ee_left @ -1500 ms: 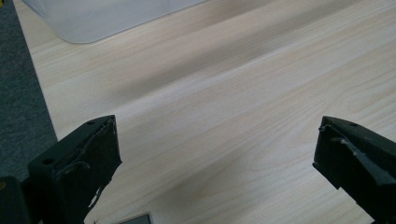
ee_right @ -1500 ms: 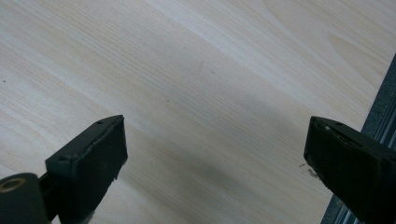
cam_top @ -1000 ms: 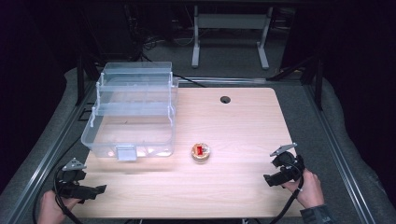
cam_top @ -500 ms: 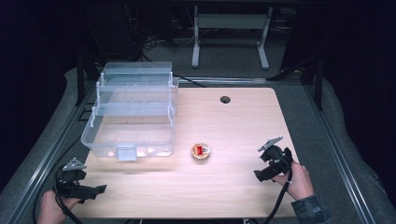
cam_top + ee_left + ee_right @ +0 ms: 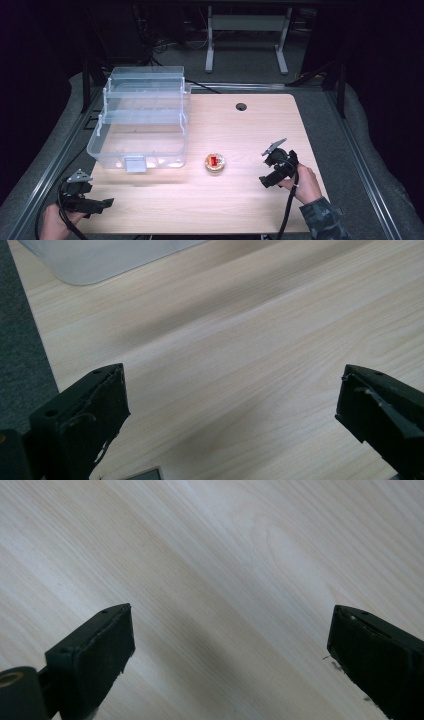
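A small round container (image 5: 214,162) with something red inside sits on the wooden table (image 5: 240,130) near its middle. A clear plastic tiered box (image 5: 140,120) stands open at the table's left; its corner (image 5: 100,260) appears at the top of the left gripper view. My right gripper (image 5: 264,169) hovers to the right of the round container, open, with bare wood between its jaws (image 5: 230,630). At the near left corner my left gripper (image 5: 102,205) is held low, open, with nothing between its jaws (image 5: 230,405).
A round cable hole (image 5: 241,106) lies near the table's far edge. Grey padding (image 5: 55,165) borders the table on both sides. A white metal stand (image 5: 247,30) is behind the table. Cables trail from both grippers toward the near edge.
My right gripper has moved left across the table toward the round container. The left gripper has stayed in place.
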The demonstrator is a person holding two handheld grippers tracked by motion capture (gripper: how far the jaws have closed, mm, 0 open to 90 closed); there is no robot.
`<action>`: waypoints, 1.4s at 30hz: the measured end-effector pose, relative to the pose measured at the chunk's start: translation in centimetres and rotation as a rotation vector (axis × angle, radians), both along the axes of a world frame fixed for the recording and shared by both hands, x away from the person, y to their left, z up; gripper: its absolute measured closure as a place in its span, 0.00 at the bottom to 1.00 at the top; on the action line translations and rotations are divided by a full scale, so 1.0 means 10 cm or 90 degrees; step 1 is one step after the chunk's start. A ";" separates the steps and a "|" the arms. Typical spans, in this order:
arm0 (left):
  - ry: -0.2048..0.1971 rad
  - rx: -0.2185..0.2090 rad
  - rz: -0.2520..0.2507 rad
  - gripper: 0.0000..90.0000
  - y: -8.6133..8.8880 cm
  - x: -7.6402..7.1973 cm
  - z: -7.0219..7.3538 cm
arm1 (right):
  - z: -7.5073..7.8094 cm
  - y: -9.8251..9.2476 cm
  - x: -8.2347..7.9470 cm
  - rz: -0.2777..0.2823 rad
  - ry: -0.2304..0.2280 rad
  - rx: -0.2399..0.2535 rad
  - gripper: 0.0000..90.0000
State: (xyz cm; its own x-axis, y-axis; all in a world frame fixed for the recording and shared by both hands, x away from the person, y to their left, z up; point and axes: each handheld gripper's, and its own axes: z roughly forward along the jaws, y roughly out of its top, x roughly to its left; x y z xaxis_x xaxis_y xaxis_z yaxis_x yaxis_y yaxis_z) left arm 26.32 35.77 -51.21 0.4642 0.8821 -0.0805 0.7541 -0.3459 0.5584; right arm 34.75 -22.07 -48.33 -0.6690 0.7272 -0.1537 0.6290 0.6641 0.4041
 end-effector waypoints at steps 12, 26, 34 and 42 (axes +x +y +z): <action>0.008 0.002 -0.002 0.00 0.02 0.00 0.00 | 0.06 0.44 0.21 0.052 0.013 -0.008 0.04; 0.014 -0.001 0.000 0.00 0.01 0.01 -0.02 | 0.03 0.90 0.49 0.099 0.043 0.008 0.04; 0.018 0.000 0.000 0.00 0.04 0.01 -0.04 | -0.06 1.27 0.67 0.124 0.066 -0.014 0.02; 0.025 -0.003 0.000 0.00 0.03 0.02 -0.07 | -0.19 1.54 0.85 0.147 0.103 -0.029 0.00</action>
State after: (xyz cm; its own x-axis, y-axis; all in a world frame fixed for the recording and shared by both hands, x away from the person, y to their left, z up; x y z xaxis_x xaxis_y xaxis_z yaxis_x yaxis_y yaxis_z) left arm 26.51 36.10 -51.93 0.4612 0.8814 -0.1023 0.7750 -0.3440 0.5301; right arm 43.21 -6.65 -50.26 -0.8349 0.5470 -0.0611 0.5122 0.8129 0.2771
